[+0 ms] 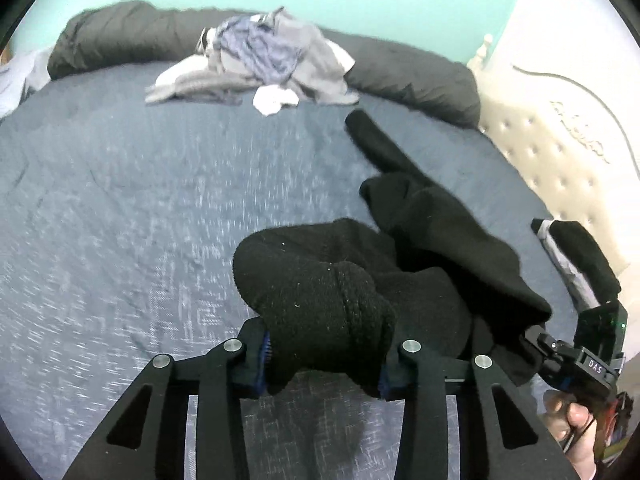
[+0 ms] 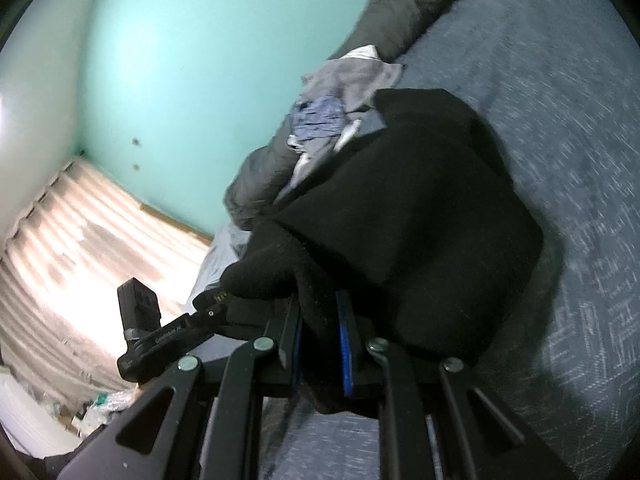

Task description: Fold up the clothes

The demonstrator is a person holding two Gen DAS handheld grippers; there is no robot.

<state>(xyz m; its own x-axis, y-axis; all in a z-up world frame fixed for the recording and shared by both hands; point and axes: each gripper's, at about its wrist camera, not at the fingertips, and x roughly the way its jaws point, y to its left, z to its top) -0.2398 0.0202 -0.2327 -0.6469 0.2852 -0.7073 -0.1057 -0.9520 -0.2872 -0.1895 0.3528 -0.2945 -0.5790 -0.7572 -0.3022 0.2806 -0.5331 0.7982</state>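
Two grippers hold one black garment above the blue bedspread. On the left, the left gripper is clamped on a thick, fuzzy bunch of it, right between its blue pads. On the right, the right gripper is squeezed tight on another soft fold. The cloth is woolly and lumpy. One long, thin part lies on the bed and points away, toward the pile of grey and white clothes.
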